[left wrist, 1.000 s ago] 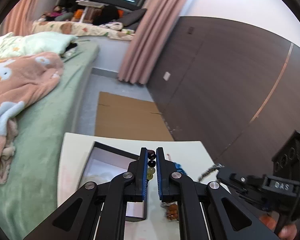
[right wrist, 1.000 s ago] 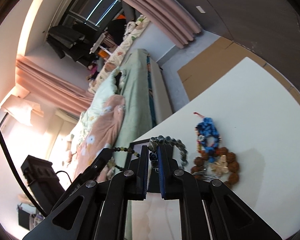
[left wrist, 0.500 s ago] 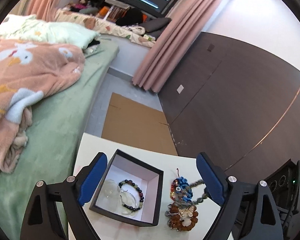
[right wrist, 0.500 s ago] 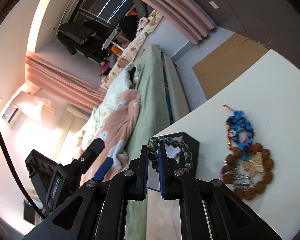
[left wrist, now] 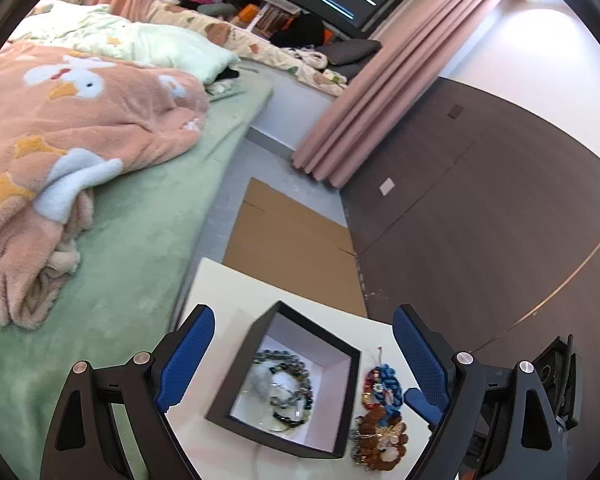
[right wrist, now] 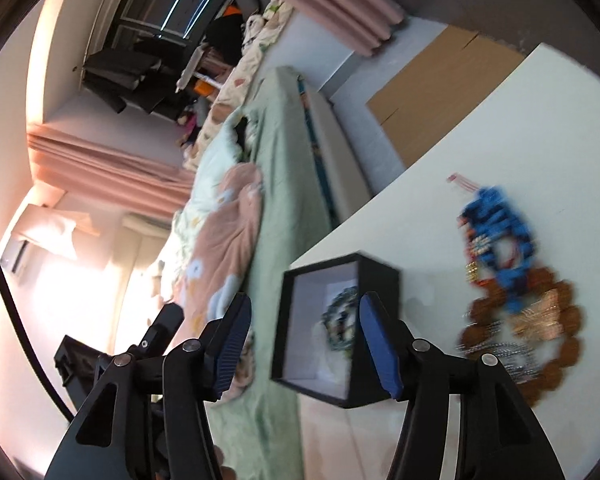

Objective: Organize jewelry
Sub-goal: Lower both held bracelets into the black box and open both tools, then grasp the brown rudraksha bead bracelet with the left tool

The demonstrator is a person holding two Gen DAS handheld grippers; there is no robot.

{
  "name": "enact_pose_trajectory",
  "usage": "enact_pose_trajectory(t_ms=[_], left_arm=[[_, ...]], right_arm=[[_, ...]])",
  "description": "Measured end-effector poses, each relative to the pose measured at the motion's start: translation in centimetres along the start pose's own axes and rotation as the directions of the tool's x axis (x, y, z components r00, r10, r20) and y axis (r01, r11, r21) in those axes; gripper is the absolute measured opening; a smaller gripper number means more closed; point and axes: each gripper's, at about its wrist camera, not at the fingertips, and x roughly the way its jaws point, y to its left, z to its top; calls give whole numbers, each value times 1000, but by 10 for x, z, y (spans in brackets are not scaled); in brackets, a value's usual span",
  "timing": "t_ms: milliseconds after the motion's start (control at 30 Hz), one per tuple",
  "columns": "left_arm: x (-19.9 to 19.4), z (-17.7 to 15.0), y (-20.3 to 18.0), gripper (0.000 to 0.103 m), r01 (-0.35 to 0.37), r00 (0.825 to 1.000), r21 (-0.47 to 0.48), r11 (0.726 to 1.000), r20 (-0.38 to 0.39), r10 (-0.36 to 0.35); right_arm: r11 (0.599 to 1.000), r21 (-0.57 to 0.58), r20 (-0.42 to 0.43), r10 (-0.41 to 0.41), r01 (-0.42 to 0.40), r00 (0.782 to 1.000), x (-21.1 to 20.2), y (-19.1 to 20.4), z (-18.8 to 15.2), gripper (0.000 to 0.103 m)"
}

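The left gripper (left wrist: pixel 302 354) is held wide apart with nothing between its pads. The right gripper's (right wrist: pixel 300 338) jaws are opening, nothing being gripped. Beaded bracelets (left wrist: pixel 285 388) are seen lying inside the black box (left wrist: pixel 342 408) on the white table (left wrist: pixel 228 292). Beside it, blue and brown bracelets (left wrist: pixel 380 412) are piled. Beyond, a green bed (left wrist: pixel 140 248) is seen.

A white table (left wrist: pixel 236 300) carries a black open box (left wrist: pixel 342 400); at its 3 o'clock, just beside it, lie a blue knotted bracelet (left wrist: pixel 384 384) and a brown bead bracelet (left wrist: pixel 380 436)
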Motion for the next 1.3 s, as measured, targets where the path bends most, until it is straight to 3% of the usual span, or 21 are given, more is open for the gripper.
enact_pose_trajectory(t_ms=[267,600,733,967,1033,1300], left_arm=[[14,-15,-29,85,82,995,54,995,-59,-79],[30,-45,-71,64,127,984,209,970,-153,-96],[38,-64,-89,62,164,971,279,946,-217,-104],[48,-103,-124,57,222,948,420,880,-304,-94],[54,-114,-130,50,240,936,433,869,-341,-89],[76,-156,-150,43,236,914,523,819,-405,-5]], right_arm=[[990,-52,34,-128,130,991,-44,-12,2,59],[961,-43,35,-271,272,962,-87,-43,4,59],[948,-6,27,-319,320,947,-102,-60,6,59],[937,53,20,-347,346,938,-123,-81,12,59],[936,61,24,-348,346,937,-129,-84,12,59],[932,104,42,-353,347,935,-152,-100,16,59]])
